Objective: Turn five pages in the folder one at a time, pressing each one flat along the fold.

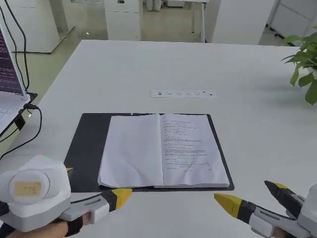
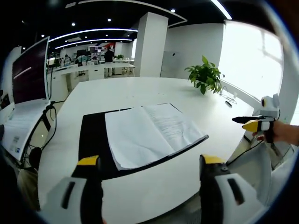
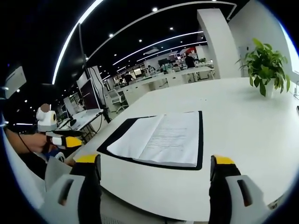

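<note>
A black folder (image 1: pixel 89 148) lies open on the white table, a blank page (image 1: pixel 131 151) on its left and a printed page (image 1: pixel 190 148) on its right. The same folder (image 2: pixel 96 140) (image 3: pixel 140 140) lies ahead of each gripper. My left gripper (image 2: pixel 149 168) hovers open near the table's front edge, below the folder's left corner, its yellow tip (image 1: pixel 121 196) in the head view. My right gripper (image 3: pixel 156 165) is open too, below the folder's right corner, with yellow-tipped fingers (image 1: pixel 230 202). Neither touches the folder.
A white power strip (image 1: pixel 183 93) lies beyond the folder. A laptop (image 1: pixel 10 94) with cables sits at the left edge. A potted plant (image 1: pixel 304 64) stands at the far right. Bare table surrounds the folder.
</note>
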The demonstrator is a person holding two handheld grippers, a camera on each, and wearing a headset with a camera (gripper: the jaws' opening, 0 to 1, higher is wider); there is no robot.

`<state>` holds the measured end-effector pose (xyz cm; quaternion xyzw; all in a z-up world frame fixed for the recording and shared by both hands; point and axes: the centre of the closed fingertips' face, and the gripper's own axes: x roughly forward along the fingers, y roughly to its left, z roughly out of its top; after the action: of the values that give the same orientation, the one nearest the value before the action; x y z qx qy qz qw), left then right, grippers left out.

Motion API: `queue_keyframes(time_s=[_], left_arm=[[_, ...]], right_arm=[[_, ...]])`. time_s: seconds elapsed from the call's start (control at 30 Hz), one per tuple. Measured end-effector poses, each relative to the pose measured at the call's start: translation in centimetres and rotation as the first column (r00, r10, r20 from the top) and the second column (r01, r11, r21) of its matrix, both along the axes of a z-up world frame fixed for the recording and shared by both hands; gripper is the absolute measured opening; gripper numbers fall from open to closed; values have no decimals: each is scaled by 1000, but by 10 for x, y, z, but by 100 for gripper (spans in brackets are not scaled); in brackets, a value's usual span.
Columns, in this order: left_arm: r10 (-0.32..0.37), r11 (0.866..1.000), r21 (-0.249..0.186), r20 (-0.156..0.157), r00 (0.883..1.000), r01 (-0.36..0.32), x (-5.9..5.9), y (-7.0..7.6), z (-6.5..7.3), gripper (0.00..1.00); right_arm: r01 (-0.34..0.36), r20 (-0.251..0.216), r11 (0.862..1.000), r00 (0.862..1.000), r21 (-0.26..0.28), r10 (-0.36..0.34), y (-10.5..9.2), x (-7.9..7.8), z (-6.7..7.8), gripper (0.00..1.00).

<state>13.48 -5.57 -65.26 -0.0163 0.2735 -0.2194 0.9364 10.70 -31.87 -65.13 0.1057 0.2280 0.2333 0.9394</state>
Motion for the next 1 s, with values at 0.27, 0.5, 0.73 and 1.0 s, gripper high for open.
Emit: queue_keyframes(time_s=[0.27,0.5,0.73,1.0], left_arm=[[-93,995,30,-6,996,93,24,-44,-18,77],[-164,984,63,-16,986,164,44,-81,-36,71],[-202,977,61,-20,979,203,62,-117,-49,69],[-236,969,67,-33,971,238,75,-152,-68,66]], right_arm=[[-19,-18,1000,1000,-3,19,4,3,-10,93],[-20,-21,1000,1000,2,20,5,5,-13,91],[-21,-24,1000,999,8,22,7,9,-17,90],[-19,-26,1000,999,15,20,6,12,-20,87]])
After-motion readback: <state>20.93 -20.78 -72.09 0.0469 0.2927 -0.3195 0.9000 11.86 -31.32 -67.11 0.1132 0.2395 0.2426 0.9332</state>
